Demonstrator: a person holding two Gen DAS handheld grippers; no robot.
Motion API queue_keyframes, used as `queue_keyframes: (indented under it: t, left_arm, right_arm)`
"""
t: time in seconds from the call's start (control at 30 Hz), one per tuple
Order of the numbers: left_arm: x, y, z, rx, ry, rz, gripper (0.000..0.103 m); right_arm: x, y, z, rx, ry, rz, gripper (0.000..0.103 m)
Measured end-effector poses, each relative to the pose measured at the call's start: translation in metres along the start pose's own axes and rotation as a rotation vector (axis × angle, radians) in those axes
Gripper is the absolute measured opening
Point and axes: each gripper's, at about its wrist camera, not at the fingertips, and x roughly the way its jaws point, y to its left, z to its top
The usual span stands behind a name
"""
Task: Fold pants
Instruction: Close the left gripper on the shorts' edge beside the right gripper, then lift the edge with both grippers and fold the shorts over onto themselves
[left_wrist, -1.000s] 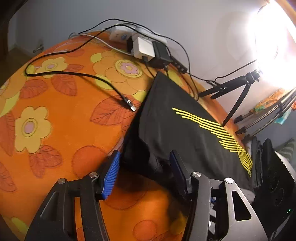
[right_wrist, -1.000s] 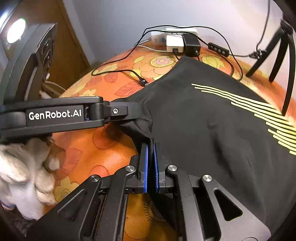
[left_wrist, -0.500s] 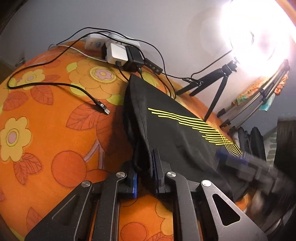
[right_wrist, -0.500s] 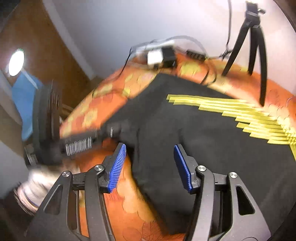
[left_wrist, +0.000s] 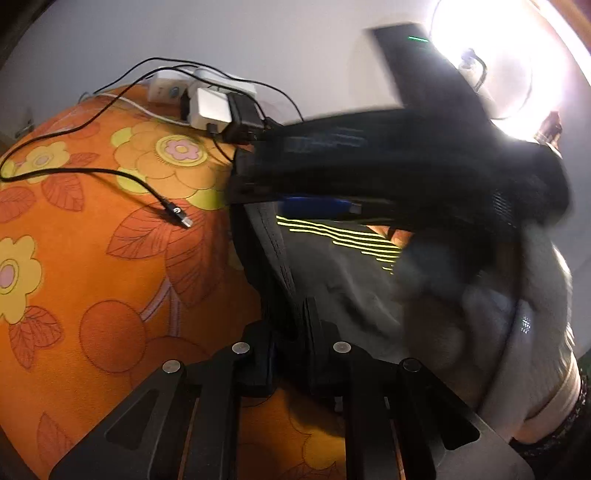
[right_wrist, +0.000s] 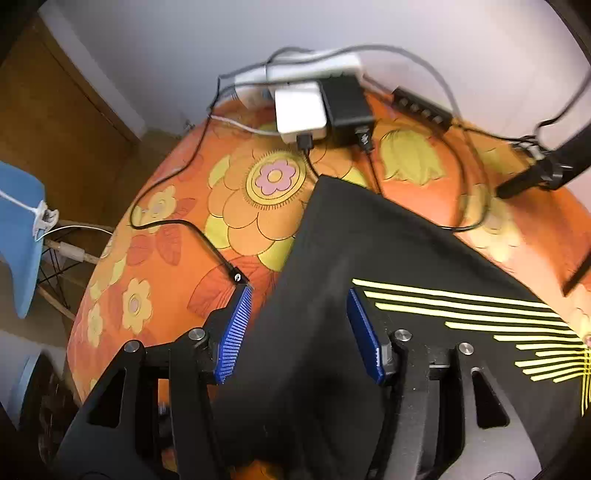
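Two grippers work the black pants (right_wrist: 369, 258): left gripper (left_wrist: 295, 314) pinches an edge, right gripper (right_wrist: 299, 332) gapes empty at lower centre, so one-sided pulling may skew the fold.

A plain pale wall (right_wrist: 184, 48) runs along the far side of the room. The surface beneath is covered by an orange cloth with big flowers and leaves (left_wrist: 92, 258). At its far edge, against the wall, lie a white power strip (right_wrist: 314, 68) with white and black adapters and trailing cables. On the left stand a brown wooden door (right_wrist: 48, 110) and a blue chair (right_wrist: 18, 240). A bright round lamp (left_wrist: 517, 62) glares at far right.
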Motion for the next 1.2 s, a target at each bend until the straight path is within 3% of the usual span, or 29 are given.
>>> queue_keyframes:
  t: [0.23,0.3,0.37,0.4,0.47,0.67,0.87,1.2]
  left_arm:
    - [-0.001,-0.004,0.0,0.017,-0.008,-0.035,0.009]
    - [0.0,-0.003,-0.001,0.012,-0.008,-0.036,0.009]
    - [-0.001,-0.003,-0.002,0.014,-0.009,-0.037,0.008]
    - [-0.002,-0.004,-0.001,0.019,-0.011,-0.035,0.008]
    - [-0.004,-0.008,-0.002,0.027,-0.017,-0.041,0.008]
    - [-0.016,-0.029,0.002,0.062,-0.036,-0.084,0.008]
    - [-0.033,-0.074,0.009,0.117,-0.072,-0.145,0.008]
    - [-0.019,-0.163,-0.003,0.21,-0.046,-0.237,0.008]
  right_arm:
    - [0.03,0.005,0.016,-0.012,0.044,-0.116,0.057]
    - [0.031,0.001,0.016,-0.003,0.039,-0.139,0.046]
    - [0.03,-0.002,0.016,-0.003,0.039,-0.155,0.019]
    - [0.029,-0.005,0.017,0.004,0.045,-0.151,0.012]
    - [0.022,-0.012,0.017,0.029,0.036,-0.128,0.008]
    - [-0.031,-0.031,0.017,0.107,-0.078,0.001,0.007]
    - [-0.098,-0.058,0.011,0.161,-0.199,0.076,0.007]
    - [-0.181,-0.112,-0.02,0.191,-0.3,0.014,0.006]
